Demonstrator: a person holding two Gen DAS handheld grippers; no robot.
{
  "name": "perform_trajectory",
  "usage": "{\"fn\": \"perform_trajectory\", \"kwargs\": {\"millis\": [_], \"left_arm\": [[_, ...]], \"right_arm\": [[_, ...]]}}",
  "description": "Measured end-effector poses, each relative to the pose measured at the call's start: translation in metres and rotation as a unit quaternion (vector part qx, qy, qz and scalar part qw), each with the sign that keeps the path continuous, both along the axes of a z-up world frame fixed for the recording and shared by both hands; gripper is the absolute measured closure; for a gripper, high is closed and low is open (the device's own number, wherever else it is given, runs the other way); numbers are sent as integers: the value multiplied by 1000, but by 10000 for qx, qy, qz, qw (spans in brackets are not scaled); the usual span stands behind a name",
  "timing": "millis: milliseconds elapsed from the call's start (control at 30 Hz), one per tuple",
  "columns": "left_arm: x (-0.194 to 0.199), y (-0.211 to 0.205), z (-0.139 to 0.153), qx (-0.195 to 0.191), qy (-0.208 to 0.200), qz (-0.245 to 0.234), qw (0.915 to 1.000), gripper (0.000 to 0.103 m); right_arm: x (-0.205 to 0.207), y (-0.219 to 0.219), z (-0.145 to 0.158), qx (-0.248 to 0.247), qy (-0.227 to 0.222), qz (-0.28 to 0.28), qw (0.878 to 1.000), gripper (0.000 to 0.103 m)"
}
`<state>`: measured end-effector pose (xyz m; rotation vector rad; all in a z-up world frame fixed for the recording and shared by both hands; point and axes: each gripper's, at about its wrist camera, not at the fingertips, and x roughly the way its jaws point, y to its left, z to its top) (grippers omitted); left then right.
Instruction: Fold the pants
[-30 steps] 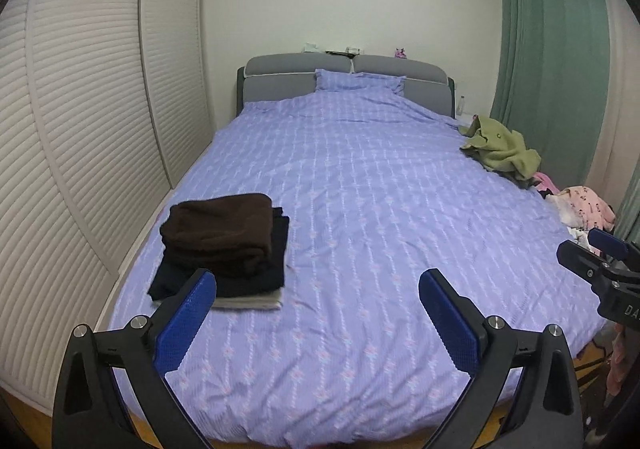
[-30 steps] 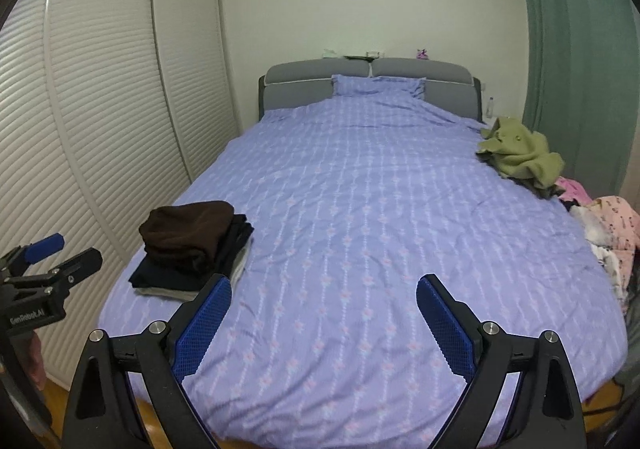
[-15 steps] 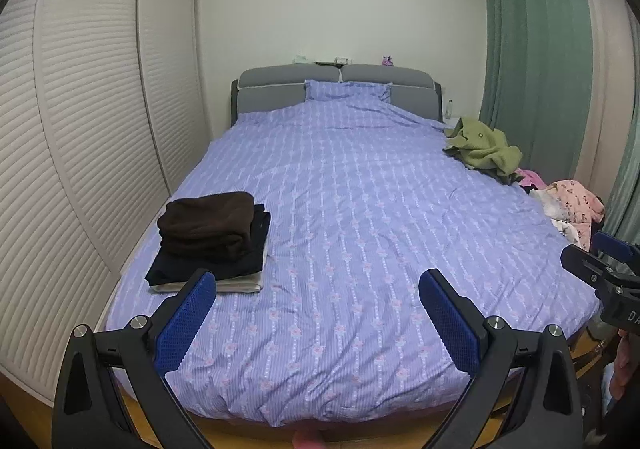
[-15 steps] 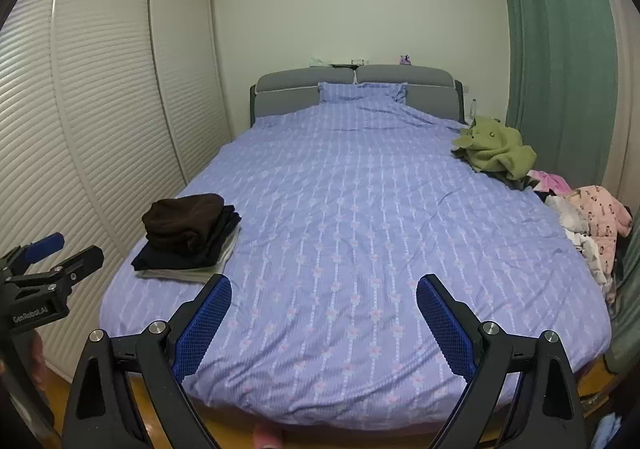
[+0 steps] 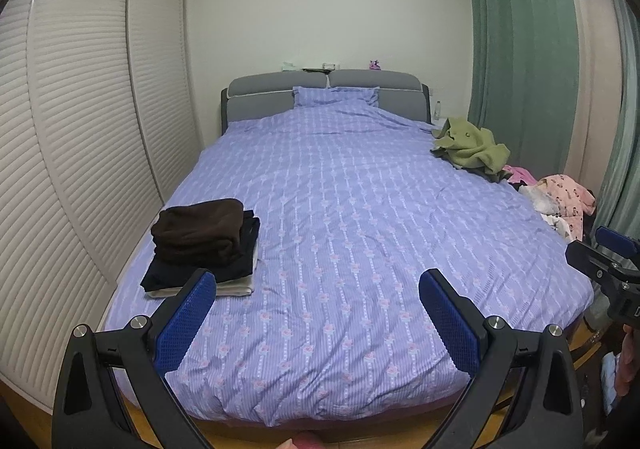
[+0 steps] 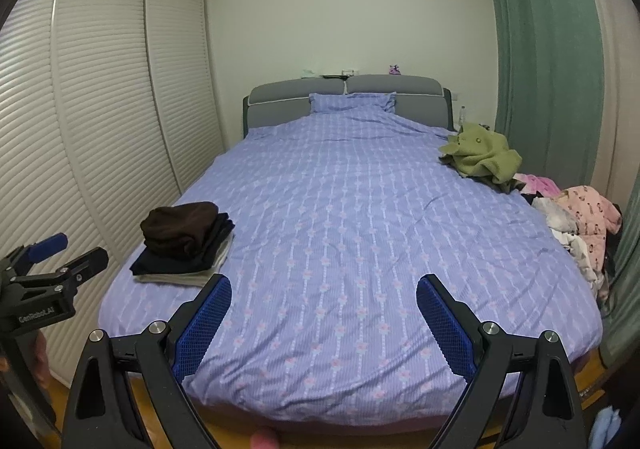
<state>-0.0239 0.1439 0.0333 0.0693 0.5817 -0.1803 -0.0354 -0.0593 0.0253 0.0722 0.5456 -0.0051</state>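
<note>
A stack of folded clothes [image 5: 202, 245] [image 6: 186, 239], brown on top of dark and pale pieces, lies on the bed's near left corner. Unfolded clothes are heaped along the right edge: an olive green garment [image 5: 474, 147] [image 6: 482, 157] and a pink and white pile [image 5: 562, 201] [image 6: 580, 221]. My left gripper [image 5: 318, 291] is open and holds nothing, off the foot of the bed. My right gripper [image 6: 324, 293] is also open with nothing between its blue pads. Each gripper shows at the edge of the other's view.
The bed [image 5: 340, 209] has a purple patterned cover, a pillow [image 5: 335, 96] and a grey headboard. White louvred wardrobe doors [image 5: 80, 137] line the left wall. Green curtains [image 5: 520, 61] hang on the right. Wooden floor shows below the bed's foot.
Both grippers have drawn back from the bed and away from its foot edge, so the whole bed and the floor now show. Both stay open.
</note>
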Motion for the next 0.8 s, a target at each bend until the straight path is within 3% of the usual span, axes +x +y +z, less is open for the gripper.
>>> {"fn": "perform_trajectory", "kwargs": {"millis": [267,800], "left_arm": [[-10,-11,2,134,-191,-288,9993,0],[-14,-17,3,245,-273,-93,9993,0]], "right_arm": [[-6,-2,-2,1,32,-53,10000,8],[-13,5,-1,-52,-16,-136,9999,8]]}}
